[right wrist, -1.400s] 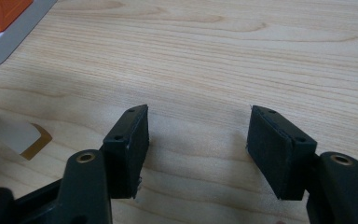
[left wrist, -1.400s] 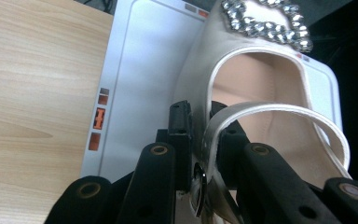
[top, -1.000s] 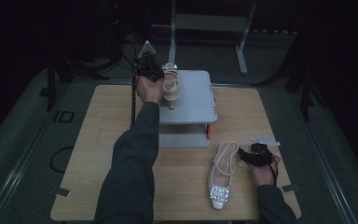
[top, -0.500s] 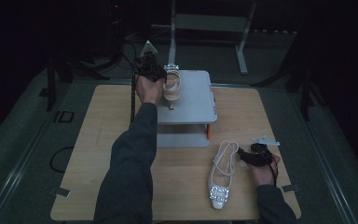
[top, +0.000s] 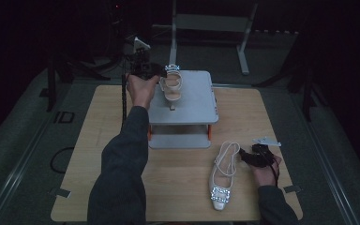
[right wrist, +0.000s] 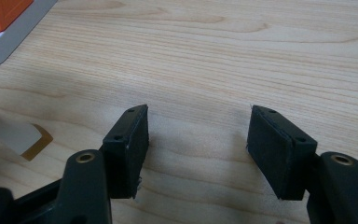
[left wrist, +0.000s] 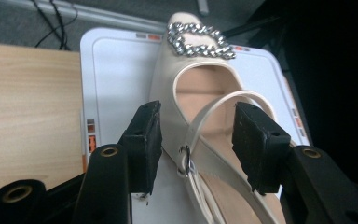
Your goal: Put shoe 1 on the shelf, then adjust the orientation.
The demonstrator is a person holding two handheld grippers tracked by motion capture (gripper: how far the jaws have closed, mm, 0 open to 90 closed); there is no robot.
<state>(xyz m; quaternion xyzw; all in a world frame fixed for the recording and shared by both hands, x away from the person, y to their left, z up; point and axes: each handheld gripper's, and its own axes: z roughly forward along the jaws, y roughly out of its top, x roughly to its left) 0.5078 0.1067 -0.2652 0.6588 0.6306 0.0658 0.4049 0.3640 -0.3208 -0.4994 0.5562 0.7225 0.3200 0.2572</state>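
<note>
Cream shoe (left wrist: 200,116) on grey stand (left wrist: 116,70) — between left gripper's (left wrist: 198,140) parted jaws

Shoe (left wrist: 200,116) heel cut off at bottom edge, left gripper view; pad contact unclear.

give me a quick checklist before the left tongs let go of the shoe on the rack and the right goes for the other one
1. Shoe on the rack lies on the grey top shelf, not hanging over an edge: ok.
2. Left tongs open, jaws standing either side of the shoe's heel end: ok; whether the pads touch it: cannot tell.
3. Ankle strap free of the jaws: cannot tell, it runs between them.
4. Second shoe flat on the wooden table, buckle toward the person: ok.
5. Right tongs open with bare wood between the jaws: ok.
6. Right tongs lined up on the second shoe: not ok, they sit beside its heel.
</note>
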